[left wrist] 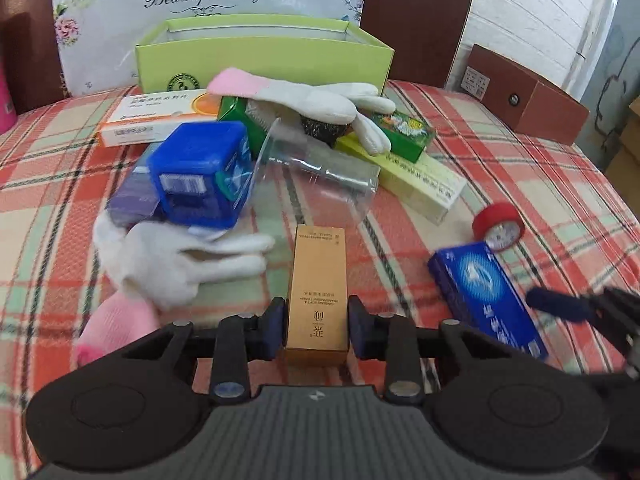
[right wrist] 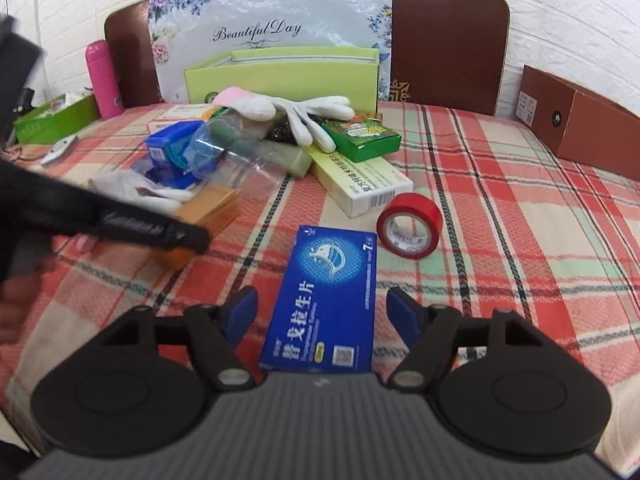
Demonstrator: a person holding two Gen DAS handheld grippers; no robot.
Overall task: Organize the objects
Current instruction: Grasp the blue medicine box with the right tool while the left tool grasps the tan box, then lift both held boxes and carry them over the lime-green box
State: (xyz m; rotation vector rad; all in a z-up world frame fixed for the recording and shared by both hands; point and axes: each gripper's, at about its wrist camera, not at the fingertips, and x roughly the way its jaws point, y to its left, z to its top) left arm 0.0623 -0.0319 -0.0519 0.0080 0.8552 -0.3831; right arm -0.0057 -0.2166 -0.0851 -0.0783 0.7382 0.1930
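Left wrist view shows your left gripper (left wrist: 316, 326) straddling the tan carton (left wrist: 318, 292), pads beside it with slight gaps, a white glove (left wrist: 180, 264) just left. Right wrist view alone shows your right gripper (right wrist: 322, 314) spread wide around the blue medicine box (right wrist: 326, 304), red tape roll (right wrist: 410, 224) near.

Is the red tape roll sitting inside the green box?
No, the red tape roll lies out on the checked cloth beside the blue box, far in front of the green box.
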